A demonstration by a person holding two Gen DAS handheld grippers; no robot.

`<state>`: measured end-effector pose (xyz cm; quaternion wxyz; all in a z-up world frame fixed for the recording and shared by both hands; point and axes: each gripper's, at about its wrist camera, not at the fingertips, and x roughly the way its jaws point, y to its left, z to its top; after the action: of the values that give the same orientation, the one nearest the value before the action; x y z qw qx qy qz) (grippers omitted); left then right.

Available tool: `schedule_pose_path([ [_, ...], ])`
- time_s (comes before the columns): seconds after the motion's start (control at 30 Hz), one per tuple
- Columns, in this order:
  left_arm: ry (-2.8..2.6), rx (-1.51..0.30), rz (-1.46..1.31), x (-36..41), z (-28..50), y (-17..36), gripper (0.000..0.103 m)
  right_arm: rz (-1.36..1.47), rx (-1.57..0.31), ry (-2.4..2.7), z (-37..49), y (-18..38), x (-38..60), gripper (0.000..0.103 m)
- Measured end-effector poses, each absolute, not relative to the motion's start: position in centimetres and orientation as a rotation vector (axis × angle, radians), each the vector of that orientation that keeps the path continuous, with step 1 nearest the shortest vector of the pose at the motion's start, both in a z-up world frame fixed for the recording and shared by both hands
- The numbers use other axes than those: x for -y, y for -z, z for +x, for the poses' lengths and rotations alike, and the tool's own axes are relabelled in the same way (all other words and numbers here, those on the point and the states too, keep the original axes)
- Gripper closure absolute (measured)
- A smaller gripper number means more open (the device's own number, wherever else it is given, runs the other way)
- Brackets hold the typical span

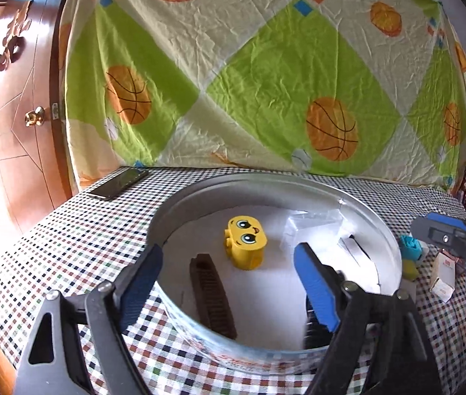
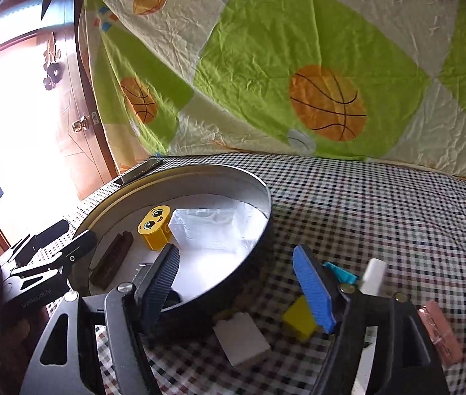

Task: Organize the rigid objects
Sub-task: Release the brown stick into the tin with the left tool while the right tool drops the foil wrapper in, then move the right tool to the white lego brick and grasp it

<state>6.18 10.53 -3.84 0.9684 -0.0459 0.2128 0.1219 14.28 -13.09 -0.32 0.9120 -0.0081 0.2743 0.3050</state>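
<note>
Yellow block [image 2: 299, 319] between spread fingers of right gripper [image 2: 238, 279].

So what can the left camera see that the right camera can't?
Only the left wrist view shows the small white box with red print on the tablecloth.

Only the right wrist view shows the white brick, the pink item and the white tube outside the tin.

Both show the round tin, the yellow face block and the brown comb inside it, the phone, and both grippers, left and right, jaws open and empty.
</note>
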Motion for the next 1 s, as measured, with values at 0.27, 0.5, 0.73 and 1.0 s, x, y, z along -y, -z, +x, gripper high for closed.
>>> schedule_pose_path([
  [0.27, -0.127, -0.410, -0.040, -4.2, 6.2, 2.7, 0.019, 0.016, -0.488, -0.497, 13.4, -0.6, 20.9, 0.027],
  [0.5, -0.023, -0.424, 0.027, 1.8, 6.6, 3.5, 0.019, 0.033, -0.508, -0.378, 13.0, 1.0, 26.2, 0.026],
  [0.73, -0.058, -0.425, 0.025, 1.5, 5.6, 3.9, 0.019, 0.042, -0.529, -0.407, 12.4, 2.2, 25.5, 0.026],
  [1.0, -0.204, -0.423, -0.035, -3.7, 5.7, 3.9, 0.011, -0.131, -0.584, -0.632, 12.0, 3.4, 16.2, 0.026],
])
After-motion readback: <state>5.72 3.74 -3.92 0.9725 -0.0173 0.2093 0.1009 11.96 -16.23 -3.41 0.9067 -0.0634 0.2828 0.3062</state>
